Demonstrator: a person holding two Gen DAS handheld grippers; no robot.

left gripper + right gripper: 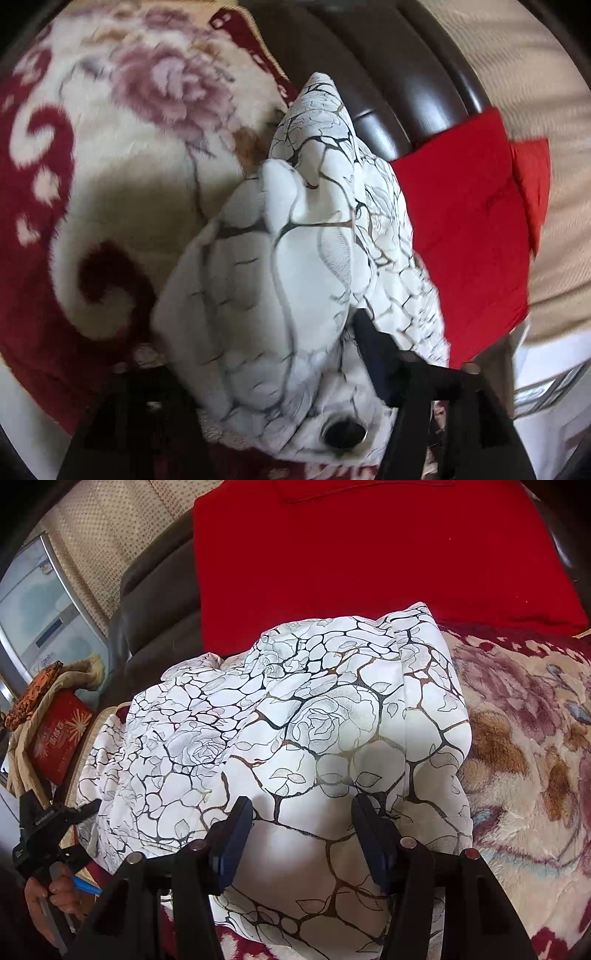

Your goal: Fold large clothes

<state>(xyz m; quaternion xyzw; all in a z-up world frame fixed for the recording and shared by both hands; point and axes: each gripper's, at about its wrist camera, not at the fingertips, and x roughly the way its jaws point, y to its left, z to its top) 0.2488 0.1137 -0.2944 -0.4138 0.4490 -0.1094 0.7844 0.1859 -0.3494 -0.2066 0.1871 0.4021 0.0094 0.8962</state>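
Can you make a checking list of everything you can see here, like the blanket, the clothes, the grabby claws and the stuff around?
Surface: floral blanket, red and cream, spread under the work.
Job's things: white patterned garment, bunched and rumpled, not folded flat; red garment lying flat behind it.
Clutter: red box on a cloth at the side; orange patterned item on top of it.
Grippers: right gripper open, fingers straddling the white garment; left gripper has white cloth bunched between its fingers, grip unclear.
Cables: nothing seen.
Surroundings: dark brown sofa, beige cover, appliance with a glass front.
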